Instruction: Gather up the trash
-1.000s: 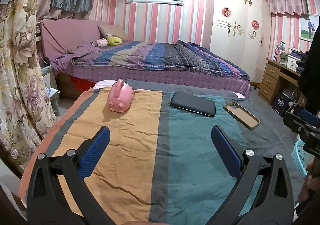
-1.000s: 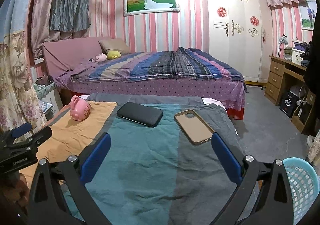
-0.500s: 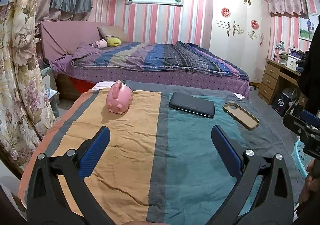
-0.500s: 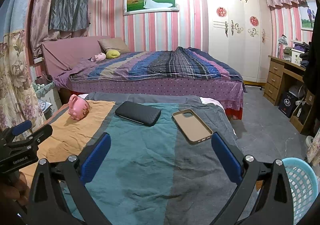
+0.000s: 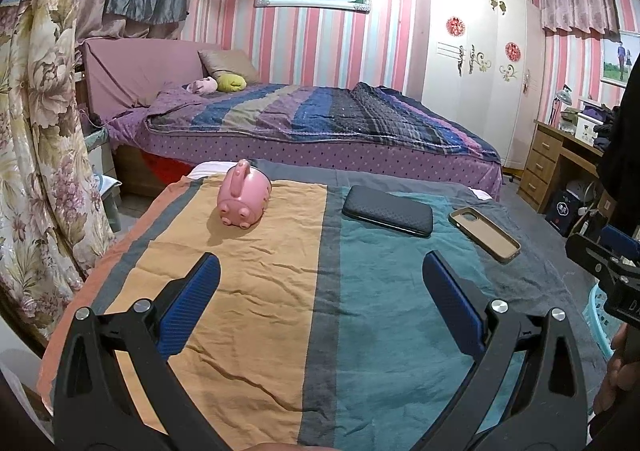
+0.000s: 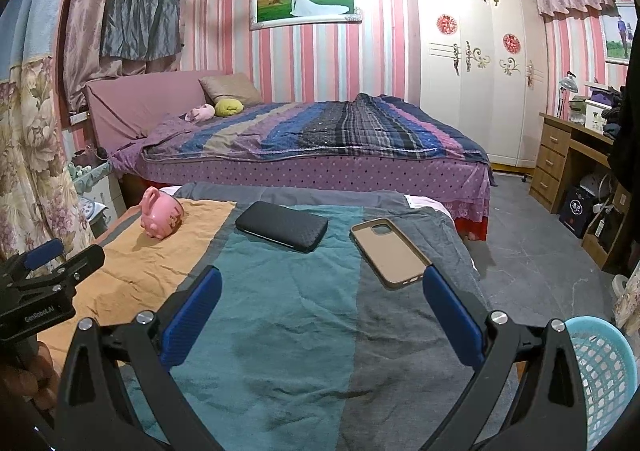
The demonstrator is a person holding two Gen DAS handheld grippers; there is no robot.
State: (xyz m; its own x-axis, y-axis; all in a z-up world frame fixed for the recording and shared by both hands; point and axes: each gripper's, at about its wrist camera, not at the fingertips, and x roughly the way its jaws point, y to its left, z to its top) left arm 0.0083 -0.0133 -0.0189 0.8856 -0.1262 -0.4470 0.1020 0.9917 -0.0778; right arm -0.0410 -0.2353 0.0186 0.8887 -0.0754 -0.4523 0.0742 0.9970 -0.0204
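Observation:
A striped cloth [image 5: 256, 291] covers a table. On it lie a pink piggy bank [image 5: 244, 195], a black case [image 5: 388, 211] and a tan phone case [image 5: 484, 229]. They also show in the right wrist view: piggy bank [image 6: 162, 217], black case [image 6: 282, 226], phone case [image 6: 390, 251]. My left gripper [image 5: 320, 279] is open and empty above the cloth's near part. My right gripper [image 6: 322, 291] is open and empty, with the phone case's near end just ahead of its right finger [image 6: 452, 315]. A light blue basket [image 6: 600, 371] stands at the lower right.
A bed [image 5: 320, 127] with a striped blanket stands behind the table. A white wardrobe [image 5: 472, 63] and a wooden desk [image 5: 560, 155] are on the right. A floral curtain [image 5: 36, 155] hangs on the left. Grey floor [image 6: 532, 251] lies right of the table.
Both grippers have drifted slightly; the objects on the cloth sit a little lower-left in the right wrist view. Both stay open and empty.

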